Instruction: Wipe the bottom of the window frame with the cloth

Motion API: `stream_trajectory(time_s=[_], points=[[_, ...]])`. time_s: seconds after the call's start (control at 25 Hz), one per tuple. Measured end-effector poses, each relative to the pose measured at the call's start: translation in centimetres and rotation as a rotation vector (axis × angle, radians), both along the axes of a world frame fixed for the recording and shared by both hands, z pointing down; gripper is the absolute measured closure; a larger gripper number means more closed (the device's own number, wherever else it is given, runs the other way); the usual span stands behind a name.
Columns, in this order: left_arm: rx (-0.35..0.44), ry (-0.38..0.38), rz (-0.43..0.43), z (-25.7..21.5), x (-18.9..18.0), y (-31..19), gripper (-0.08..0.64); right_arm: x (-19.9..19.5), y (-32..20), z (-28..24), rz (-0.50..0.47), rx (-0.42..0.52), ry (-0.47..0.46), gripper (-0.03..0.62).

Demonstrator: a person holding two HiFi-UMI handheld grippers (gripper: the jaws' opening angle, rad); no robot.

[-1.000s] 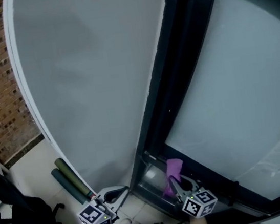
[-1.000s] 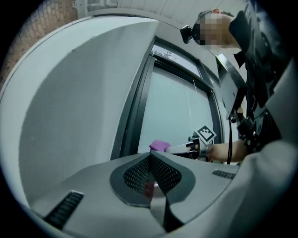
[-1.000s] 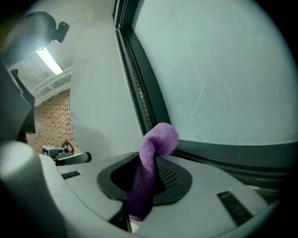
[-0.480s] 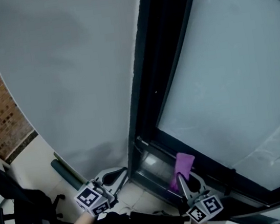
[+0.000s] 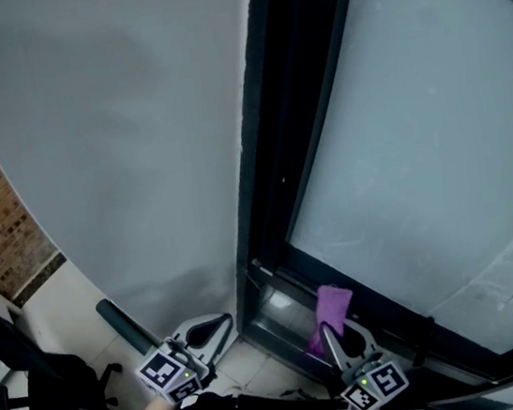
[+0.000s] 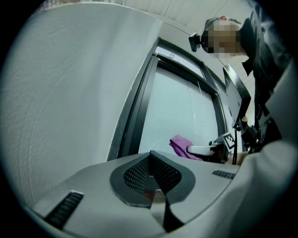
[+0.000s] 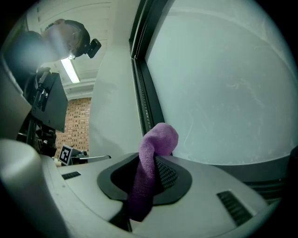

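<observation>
Our right gripper clamps the purple fleecy cloth near the dark window frame's bottom rail, most of it seemingly unwiped; our left gripper is closed and empty.

The left gripper and right gripper are pale grey, black-padded, each bearing a black-and-white marker cube.

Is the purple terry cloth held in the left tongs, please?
No, the purple terry cloth is pinched in the right tongs, while the left tongs are closed on nothing.
</observation>
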State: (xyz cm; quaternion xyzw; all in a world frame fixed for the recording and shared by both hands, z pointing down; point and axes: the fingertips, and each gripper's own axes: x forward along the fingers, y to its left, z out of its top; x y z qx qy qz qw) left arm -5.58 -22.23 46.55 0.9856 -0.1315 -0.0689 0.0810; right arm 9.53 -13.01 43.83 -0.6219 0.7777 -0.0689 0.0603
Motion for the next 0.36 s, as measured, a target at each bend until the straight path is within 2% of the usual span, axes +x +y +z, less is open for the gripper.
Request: stream_trajectory(time_s=[0.2,0.36], points=[[-0.002,0.022,0.004,0.2,0.0,-0.2,0.565,0.2,-0.6,1.9,0.01,-0.062,0.078,0.512],[-0.063,0.016,0.033,0.3,0.2,0.3,0.565,-0.5,-1.1,2.7,0.015,-0.081,0.111,0.512]])
